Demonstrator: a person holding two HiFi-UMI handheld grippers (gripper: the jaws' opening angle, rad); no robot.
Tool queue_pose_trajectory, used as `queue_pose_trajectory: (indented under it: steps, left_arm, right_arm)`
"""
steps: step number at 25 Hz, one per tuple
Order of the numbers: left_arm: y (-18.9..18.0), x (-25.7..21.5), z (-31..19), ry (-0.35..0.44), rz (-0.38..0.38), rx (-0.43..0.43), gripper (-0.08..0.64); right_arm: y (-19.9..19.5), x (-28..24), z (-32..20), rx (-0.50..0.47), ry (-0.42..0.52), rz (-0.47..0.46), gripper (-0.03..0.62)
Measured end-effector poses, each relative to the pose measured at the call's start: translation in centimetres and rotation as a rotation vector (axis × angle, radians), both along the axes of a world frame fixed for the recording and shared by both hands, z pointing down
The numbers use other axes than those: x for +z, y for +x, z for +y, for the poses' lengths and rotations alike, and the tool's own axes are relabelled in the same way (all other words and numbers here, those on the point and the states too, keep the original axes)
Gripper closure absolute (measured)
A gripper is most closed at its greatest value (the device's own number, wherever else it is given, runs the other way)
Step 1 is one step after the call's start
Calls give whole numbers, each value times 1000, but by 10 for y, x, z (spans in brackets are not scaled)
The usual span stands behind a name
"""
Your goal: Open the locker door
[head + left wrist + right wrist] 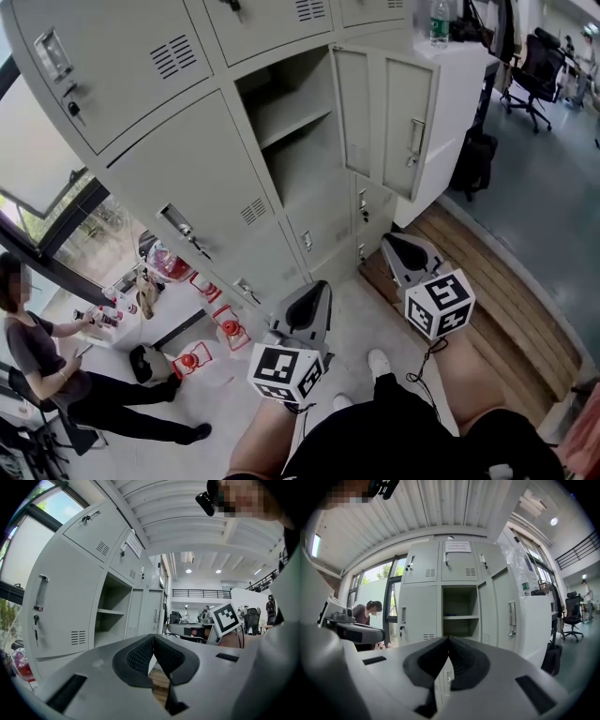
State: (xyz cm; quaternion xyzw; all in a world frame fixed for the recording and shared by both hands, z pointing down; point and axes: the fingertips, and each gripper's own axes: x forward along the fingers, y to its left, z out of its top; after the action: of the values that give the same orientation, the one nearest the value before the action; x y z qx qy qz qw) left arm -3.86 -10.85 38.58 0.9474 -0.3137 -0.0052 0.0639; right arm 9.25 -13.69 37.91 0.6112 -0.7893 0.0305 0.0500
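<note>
Left hand-held gripper (306, 317) and right hand-held gripper (410, 259) both pinched together, empty, well back from the locker (286, 141); its door (405, 103) stands wide, so the task looks done.

Notice (457, 546) on locker (422, 606): print apparently too small to read.

Head view looks steeply down; both gripper views face the open locker (459, 604).

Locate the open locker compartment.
Head view, upper centre: the open compartment is in the middle column of the locker bank, just right of a closed vented door.
</note>
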Motion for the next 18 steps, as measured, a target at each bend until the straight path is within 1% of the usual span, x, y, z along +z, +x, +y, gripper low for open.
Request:
queue_pose_trajectory:
  steps: [5,8,18]
  left_arm:
    - [-14,6,12,-8,1,10,543]
    - [-17,9,20,-9,2,24,543]
    - [-20,14,40,-13,1,70,543]
  right_arm:
    - [-34,9,19,-31,-17,-15,538]
    - [-48,13,31,-41,-21,-16,538]
    - [-66,25,66,-44,-46,-11,538]
